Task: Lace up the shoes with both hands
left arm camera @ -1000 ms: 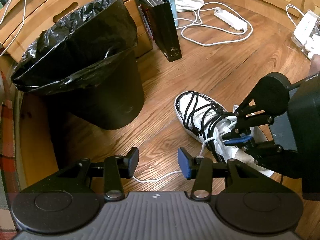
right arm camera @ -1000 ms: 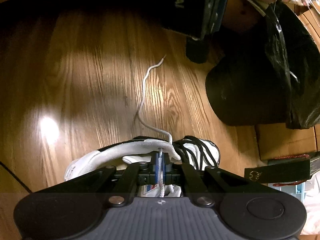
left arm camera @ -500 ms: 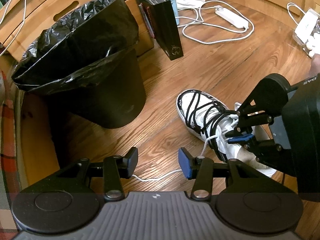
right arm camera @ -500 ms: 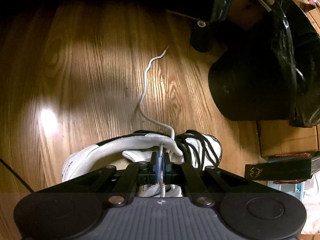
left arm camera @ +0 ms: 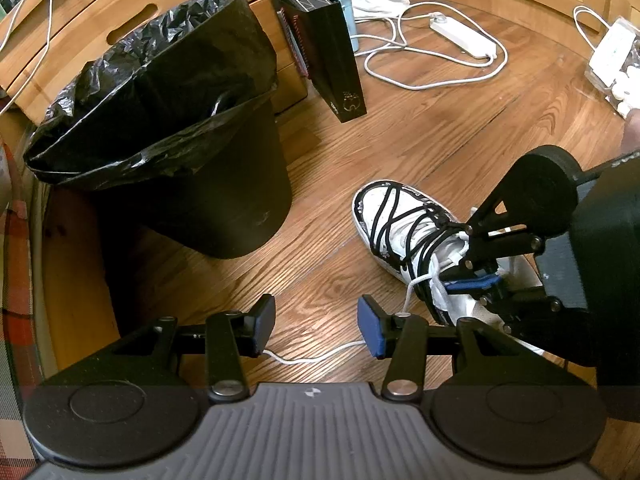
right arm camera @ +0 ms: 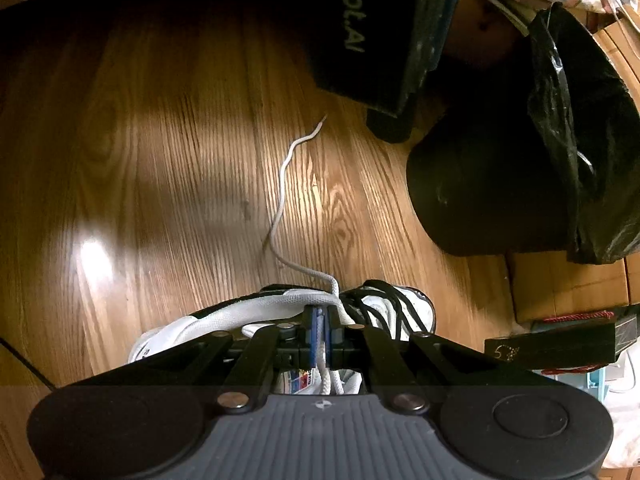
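Here, at the right of the left-wrist frame, the right gripper (left arm camera: 472, 280) pinches the white lace (right arm camera: 320, 344) at the collar of the sneaker (left arm camera: 396, 232), likely mid-threading, while the left gripper (left arm camera: 316, 322), jaws spread, must close on the loose end (left arm camera: 304, 359) below it.

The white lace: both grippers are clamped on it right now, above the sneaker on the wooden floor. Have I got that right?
Only partly. The right gripper is shut on the white lace at the sneaker, as the right wrist view shows. The left gripper is open in the left wrist view, with the lace lying on the floor between its fingers.
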Demonstrator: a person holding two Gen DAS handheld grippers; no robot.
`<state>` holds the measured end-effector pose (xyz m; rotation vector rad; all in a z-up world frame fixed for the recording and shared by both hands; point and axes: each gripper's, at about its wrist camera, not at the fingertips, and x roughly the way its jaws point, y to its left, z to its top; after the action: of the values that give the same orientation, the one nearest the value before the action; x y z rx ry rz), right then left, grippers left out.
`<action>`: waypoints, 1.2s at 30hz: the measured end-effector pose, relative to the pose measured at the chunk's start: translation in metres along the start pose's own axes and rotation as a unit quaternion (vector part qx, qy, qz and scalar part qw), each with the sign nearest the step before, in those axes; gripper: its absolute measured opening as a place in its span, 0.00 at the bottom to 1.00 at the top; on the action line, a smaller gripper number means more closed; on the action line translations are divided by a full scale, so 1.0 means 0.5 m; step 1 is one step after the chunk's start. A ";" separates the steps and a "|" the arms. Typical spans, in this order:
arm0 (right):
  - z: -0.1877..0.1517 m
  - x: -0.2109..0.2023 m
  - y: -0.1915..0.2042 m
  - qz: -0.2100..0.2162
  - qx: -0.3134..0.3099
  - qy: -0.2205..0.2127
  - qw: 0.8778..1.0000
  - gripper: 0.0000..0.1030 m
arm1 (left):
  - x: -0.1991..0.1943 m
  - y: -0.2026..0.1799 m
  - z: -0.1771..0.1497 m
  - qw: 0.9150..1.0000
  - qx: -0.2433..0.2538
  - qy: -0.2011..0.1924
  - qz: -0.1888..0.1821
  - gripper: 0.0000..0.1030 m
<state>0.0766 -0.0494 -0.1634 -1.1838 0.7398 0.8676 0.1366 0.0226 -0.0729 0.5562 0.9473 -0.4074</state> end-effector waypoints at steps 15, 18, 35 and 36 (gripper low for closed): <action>-0.005 0.006 0.007 -0.003 -0.011 0.012 1.000 0.07 | 0.003 0.002 0.000 1.000 0.005 0.002 0.007 0.48; -0.011 0.002 0.017 -0.014 -0.028 0.010 0.999 0.17 | 0.005 -0.002 0.000 1.000 0.011 0.004 0.006 0.48; -0.028 -0.013 -0.013 0.010 0.026 0.007 1.000 0.05 | 0.011 -0.002 -0.003 1.000 0.017 0.010 0.008 0.49; -0.028 -0.012 -0.013 0.010 0.024 0.007 1.000 0.05 | 0.012 -0.002 -0.003 1.000 0.017 0.010 0.008 0.49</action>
<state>0.0786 -0.0648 -0.1584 -1.1421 0.7815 0.8548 0.1382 0.0220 -0.0788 0.5991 0.9571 -0.4053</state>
